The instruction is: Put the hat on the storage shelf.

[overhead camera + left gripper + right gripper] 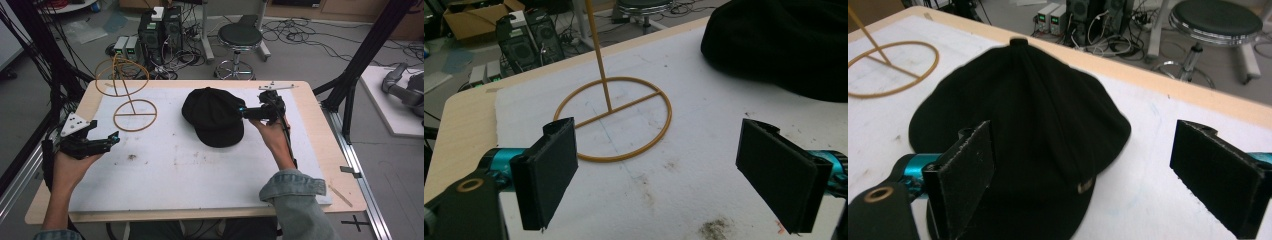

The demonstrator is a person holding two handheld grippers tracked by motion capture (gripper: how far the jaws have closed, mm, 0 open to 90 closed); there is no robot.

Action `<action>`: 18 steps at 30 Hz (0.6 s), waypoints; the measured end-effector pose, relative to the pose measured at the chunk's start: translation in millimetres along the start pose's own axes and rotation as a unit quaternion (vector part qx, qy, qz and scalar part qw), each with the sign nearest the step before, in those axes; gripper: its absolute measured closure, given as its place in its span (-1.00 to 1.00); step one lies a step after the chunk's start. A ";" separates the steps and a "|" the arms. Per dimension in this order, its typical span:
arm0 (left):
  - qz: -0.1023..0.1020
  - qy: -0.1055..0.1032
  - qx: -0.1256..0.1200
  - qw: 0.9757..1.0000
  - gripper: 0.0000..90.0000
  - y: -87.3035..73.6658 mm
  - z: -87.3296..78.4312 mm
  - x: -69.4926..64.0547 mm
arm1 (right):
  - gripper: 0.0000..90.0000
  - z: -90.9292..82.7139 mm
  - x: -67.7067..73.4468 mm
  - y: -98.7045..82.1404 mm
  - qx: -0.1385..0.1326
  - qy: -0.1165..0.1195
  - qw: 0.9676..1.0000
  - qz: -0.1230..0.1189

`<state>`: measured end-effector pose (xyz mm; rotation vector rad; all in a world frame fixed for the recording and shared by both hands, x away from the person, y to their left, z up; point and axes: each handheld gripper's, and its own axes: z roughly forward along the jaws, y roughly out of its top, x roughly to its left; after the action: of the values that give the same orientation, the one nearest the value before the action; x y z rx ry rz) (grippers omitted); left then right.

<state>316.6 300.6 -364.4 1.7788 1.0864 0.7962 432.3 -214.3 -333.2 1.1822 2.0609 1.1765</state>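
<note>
Near edge of the tabletop: both your forearms come in here. Your left gripper (102, 142) hangs over the left edge, jaws spread wide, nothing between them; in the left gripper view it looks toward the stand's base ring (614, 120) without touching it.

Mid-table, right of centre: your right gripper (245, 112) sits at the cap (214, 116), jaws wide apart and not yet closed on anything. In the right gripper view the left pad (964, 175) lies over the cap's (1028, 130) crown and the right pad stands clear over the white mat (1148, 190), so the cap's edge falls between them.

Far left corner: the wire stand (127, 92), upright, well apart from the cap.

Step in hand, as I read it: reaching for the cap, before the grip. Likely goal is hanging it on the stand.

Next move calls for: lower the right gripper until the rim is well between the pads, then close. Fabric is soft; take enough of it or it may slip out on the lift.
</note>
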 end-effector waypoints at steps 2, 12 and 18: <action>0.000 0.000 -0.001 1.000 -0.62 0.1 -0.2 0.2 | -0.76 7.5 1.9 7.4 -0.001 0.003 1.000 -0.001; -0.002 -0.002 -0.003 1.000 -0.62 1.0 -1.4 0.6 | -0.76 36.7 9.8 32.5 -0.042 0.001 0.999 -0.012; -0.002 -0.005 -0.004 1.000 -0.62 1.6 -1.8 0.1 | -0.76 63.3 22.1 47.5 -0.065 0.020 0.998 -0.003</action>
<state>315.6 301.0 -362.2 1.7719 1.0785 0.7883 488.8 -155.4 -324.7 1.0981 1.9820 1.3196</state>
